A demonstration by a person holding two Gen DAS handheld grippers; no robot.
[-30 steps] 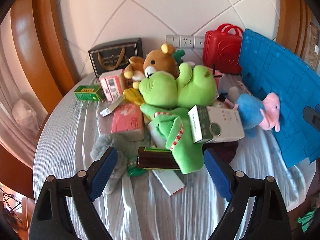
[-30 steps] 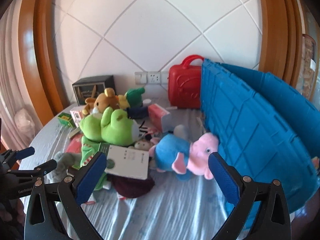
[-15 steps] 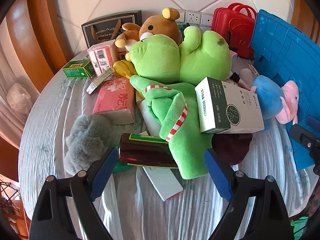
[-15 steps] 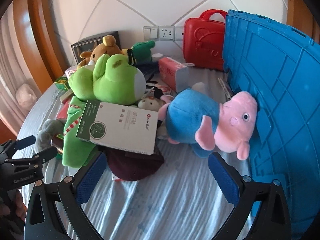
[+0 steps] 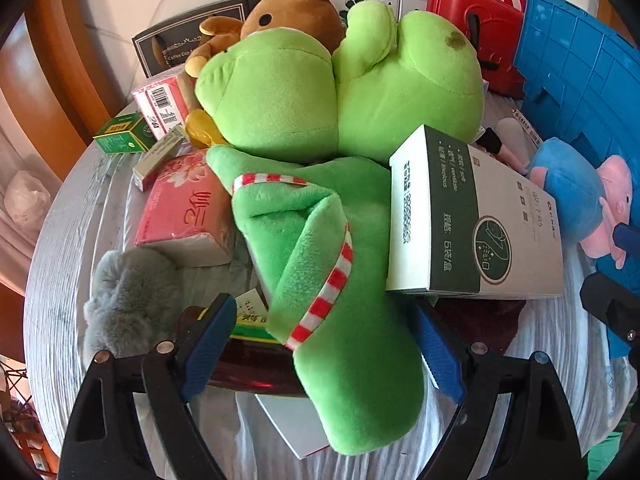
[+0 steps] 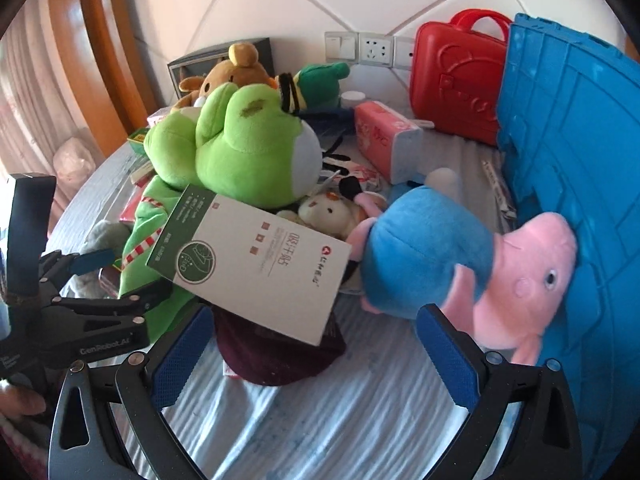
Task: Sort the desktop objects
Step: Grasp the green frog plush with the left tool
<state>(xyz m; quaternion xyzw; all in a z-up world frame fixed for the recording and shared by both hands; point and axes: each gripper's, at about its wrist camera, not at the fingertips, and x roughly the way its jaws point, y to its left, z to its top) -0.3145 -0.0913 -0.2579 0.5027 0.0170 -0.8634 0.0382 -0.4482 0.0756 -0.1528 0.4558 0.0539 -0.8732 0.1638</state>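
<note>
The left gripper [image 5: 320,344] is spread wide around the green frog plush [image 5: 340,208] lying mid-worktop; the right gripper [image 6: 312,354], equally spread, holds nothing. Risk, as I judge it: lifting the frog would tip the white-and-green box [image 5: 472,224] leaning on it, or catch the dark red box [image 5: 256,364] beneath. Legible: "Coffee Cup" on the black gift box [image 5: 196,40], "GenRobot.AI" on the left tool.

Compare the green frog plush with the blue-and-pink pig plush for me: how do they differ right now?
The green frog plush is bigger than the pig plush. The frog sits in the pile with a white box leaning on it; the pig has nothing on top. The pig's snout touches the blue crate; the frog lies clear of it. Both are soft toys lying on the table.
</note>
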